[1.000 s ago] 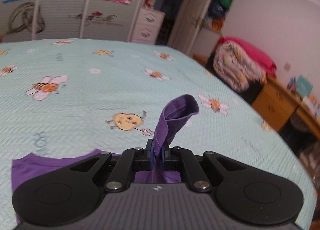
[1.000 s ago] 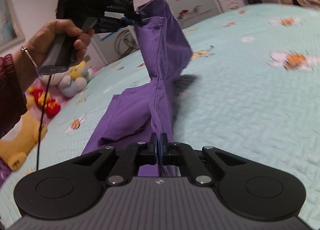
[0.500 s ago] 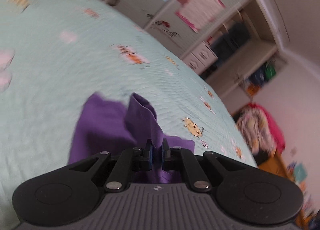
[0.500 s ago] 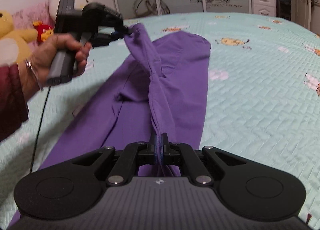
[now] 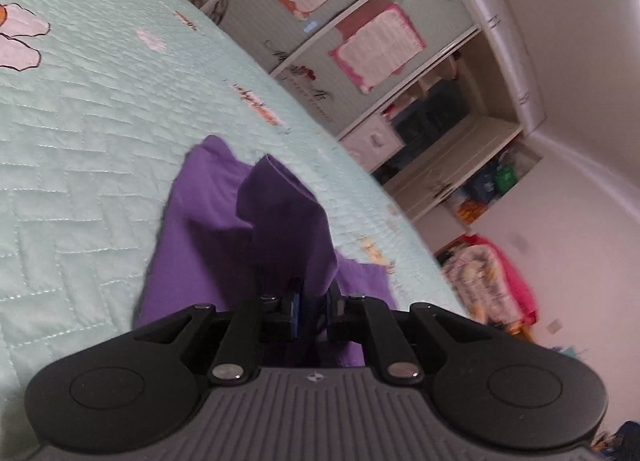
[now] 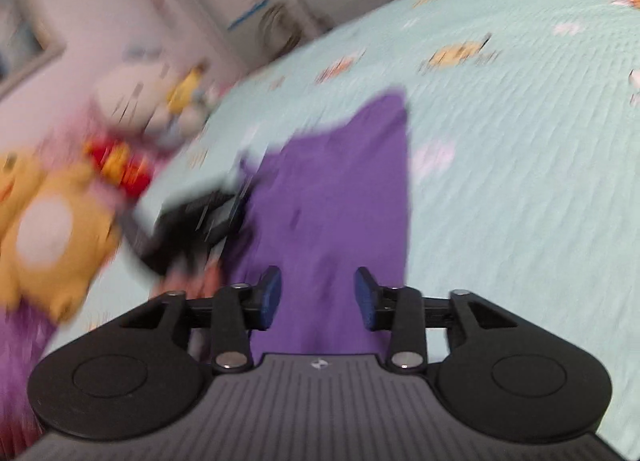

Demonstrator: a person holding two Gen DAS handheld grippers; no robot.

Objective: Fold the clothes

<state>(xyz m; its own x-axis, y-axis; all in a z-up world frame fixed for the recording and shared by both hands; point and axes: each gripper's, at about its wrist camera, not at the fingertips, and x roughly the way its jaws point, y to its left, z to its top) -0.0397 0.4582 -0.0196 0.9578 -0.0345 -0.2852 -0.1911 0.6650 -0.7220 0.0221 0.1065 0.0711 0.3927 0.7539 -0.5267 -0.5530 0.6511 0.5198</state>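
Purple garment on the bed, one gripper clamped, one spread

The bed (image 5: 100, 109) fills most of both views, covered in a pale green quilted spread printed with bees and flowers. Beyond it in the left wrist view stands a wardrobe (image 5: 360, 33) with pink-edged sheets of paper stuck on its doors, and to the right a pile of bedding (image 5: 492, 281) in pink and patterned cloth.

The purple garment (image 6: 340, 189) lies on the spread, mostly flat in the right wrist view, running away from the camera to a corner near the middle of the bed. In the left wrist view one part of it rises off the bed in a bunched fold (image 5: 280, 213) that leads down into the left gripper (image 5: 314, 309), whose fingers are drawn narrow and pinch that cloth between them.

The right gripper (image 6: 318, 295) hovers over the near end of the garment with its blue-tipped fingers (image 6: 270, 293) spread wide; nothing sits between them, only the purple cloth seen below. That view is heavily blurred.

At the left edge of the right wrist view the other gripper shows as a dark smear beside the garment's edge, with a bit of a hand (image 6: 188, 281) under it. Behind sit soft toys, a yellow bear (image 6: 44, 233) the clearest of them
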